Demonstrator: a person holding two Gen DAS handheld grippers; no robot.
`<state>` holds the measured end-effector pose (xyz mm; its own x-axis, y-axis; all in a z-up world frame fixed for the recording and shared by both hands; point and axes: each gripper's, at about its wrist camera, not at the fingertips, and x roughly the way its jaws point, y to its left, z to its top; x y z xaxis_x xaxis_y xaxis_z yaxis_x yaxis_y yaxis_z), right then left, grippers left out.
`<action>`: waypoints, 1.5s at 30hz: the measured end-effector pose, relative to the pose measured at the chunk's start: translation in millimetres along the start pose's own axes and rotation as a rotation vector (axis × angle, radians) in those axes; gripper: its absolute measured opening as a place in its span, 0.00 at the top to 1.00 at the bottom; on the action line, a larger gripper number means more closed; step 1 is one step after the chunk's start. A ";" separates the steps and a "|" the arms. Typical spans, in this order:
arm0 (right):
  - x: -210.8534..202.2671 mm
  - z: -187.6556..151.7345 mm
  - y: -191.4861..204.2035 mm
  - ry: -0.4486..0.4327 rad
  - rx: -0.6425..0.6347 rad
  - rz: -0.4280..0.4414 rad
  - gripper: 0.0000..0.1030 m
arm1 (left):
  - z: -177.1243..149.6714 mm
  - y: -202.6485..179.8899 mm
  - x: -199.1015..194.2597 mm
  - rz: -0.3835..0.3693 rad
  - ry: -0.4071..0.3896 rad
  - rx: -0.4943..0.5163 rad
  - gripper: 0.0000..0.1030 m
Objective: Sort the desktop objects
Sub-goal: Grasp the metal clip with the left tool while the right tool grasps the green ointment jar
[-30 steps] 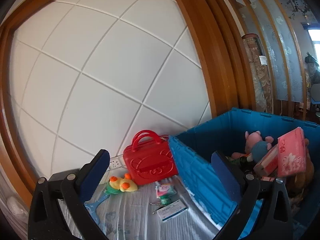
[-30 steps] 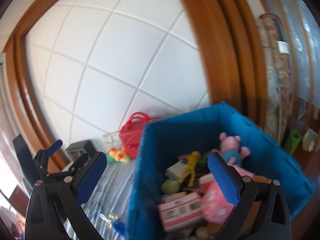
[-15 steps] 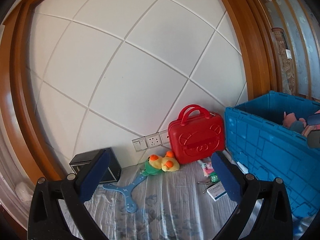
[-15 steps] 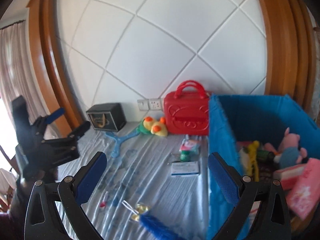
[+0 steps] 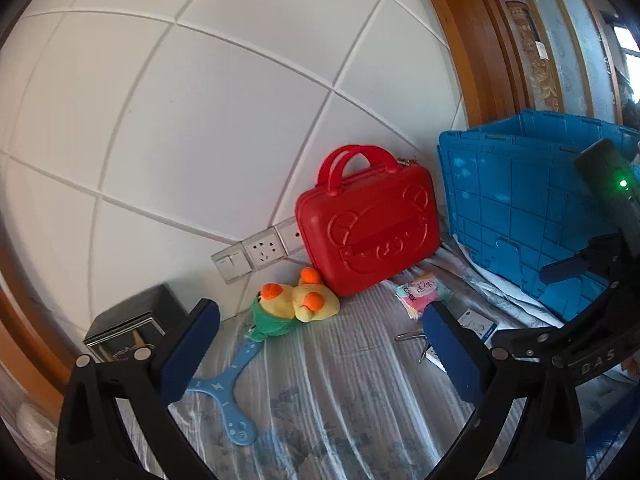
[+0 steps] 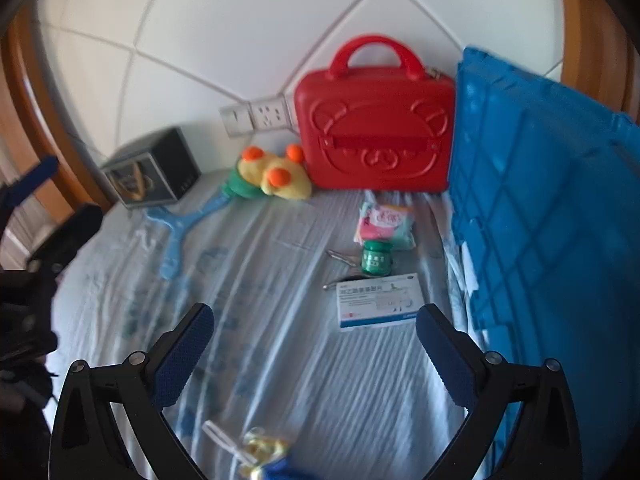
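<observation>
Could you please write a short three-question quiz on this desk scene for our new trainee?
1. True or false: the red case stands upright against the wall.
2. What lies nearest the right gripper? A) medicine box B) plush duck C) black box
3. Fill in: the green jar lies between the medicine box and the pink ____.

Key: 1 true; 2 A; 3 packet.

The right gripper's (image 5: 592,356) black frame bore the letters "DAS". The print on the white medicine box (image 6: 380,302) and the pink tissue packet (image 6: 386,220) was too blurred to read.
</observation>
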<state>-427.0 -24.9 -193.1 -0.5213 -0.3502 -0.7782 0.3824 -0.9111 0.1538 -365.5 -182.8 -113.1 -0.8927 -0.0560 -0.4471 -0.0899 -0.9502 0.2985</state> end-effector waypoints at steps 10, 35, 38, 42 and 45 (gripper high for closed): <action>167.4 25.3 -63.0 0.163 0.080 -0.106 0.29 | -41.0 -20.2 103.0 -0.073 0.091 0.094 0.00; 127.6 -19.7 -79.3 0.114 0.052 -0.132 0.61 | -80.2 -102.5 247.1 -0.709 0.179 0.375 0.00; 113.6 -24.6 -76.4 0.096 0.035 -0.153 0.61 | -76.0 -116.5 260.5 -0.803 0.205 0.372 0.00; 103.1 -30.7 -75.4 0.091 0.035 -0.152 0.61 | -80.4 -136.2 278.7 -0.824 0.231 0.452 0.02; 97.1 -31.6 -79.1 0.084 0.044 -0.151 0.61 | -82.2 -137.2 288.8 -0.849 0.253 0.441 0.11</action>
<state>-483.8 20.1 -300.1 -0.5045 -0.1908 -0.8421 0.2698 -0.9613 0.0561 -574.7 -93.8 -352.6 -0.3397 0.4787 -0.8096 -0.8587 -0.5090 0.0594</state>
